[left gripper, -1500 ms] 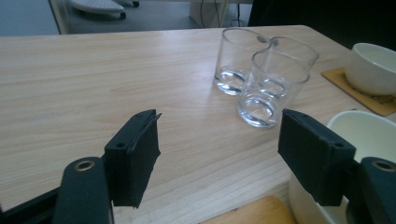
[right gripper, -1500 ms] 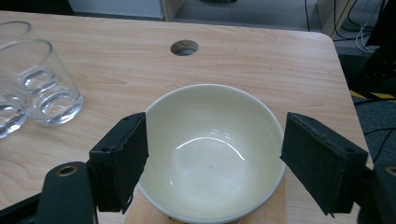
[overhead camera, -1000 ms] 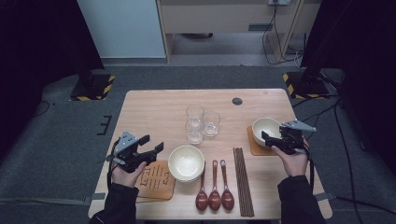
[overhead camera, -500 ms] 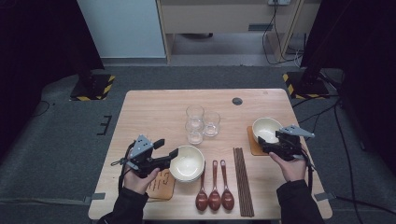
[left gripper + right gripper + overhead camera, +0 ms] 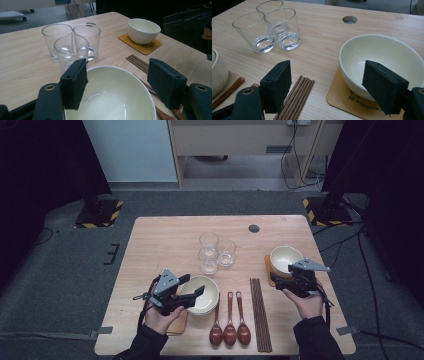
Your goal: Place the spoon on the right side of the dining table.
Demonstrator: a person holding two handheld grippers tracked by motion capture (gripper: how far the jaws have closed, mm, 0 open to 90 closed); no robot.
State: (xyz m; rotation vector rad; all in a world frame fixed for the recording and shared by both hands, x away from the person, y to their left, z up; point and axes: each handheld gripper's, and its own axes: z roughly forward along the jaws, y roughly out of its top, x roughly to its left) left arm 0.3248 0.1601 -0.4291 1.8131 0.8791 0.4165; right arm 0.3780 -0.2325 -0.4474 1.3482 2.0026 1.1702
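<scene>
A cream bowl (image 5: 206,296) sits near the table's front left, on a wooden coaster (image 5: 178,325) that it mostly hides. My left gripper (image 5: 192,285) is at this bowl's left rim and stands open; in the left gripper view its two pads (image 5: 75,83) hang apart above the bowl (image 5: 112,100) without touching it. A second cream bowl (image 5: 286,258) rests on an orange coaster (image 5: 268,268) at the right. My right gripper (image 5: 282,279) is just in front of it, open, with the bowl (image 5: 382,53) behind its right pad (image 5: 384,87).
Three clear glasses (image 5: 216,252) stand together at mid table. Three brown spoons (image 5: 230,322) and a bundle of dark chopsticks (image 5: 260,312) lie between the bowls near the front edge. A round hole (image 5: 254,228) marks the far table top.
My left gripper has moved right, from beside the coaster to the left bowl's rim. My right gripper has slid a little toward the person, staying by the right bowl.
</scene>
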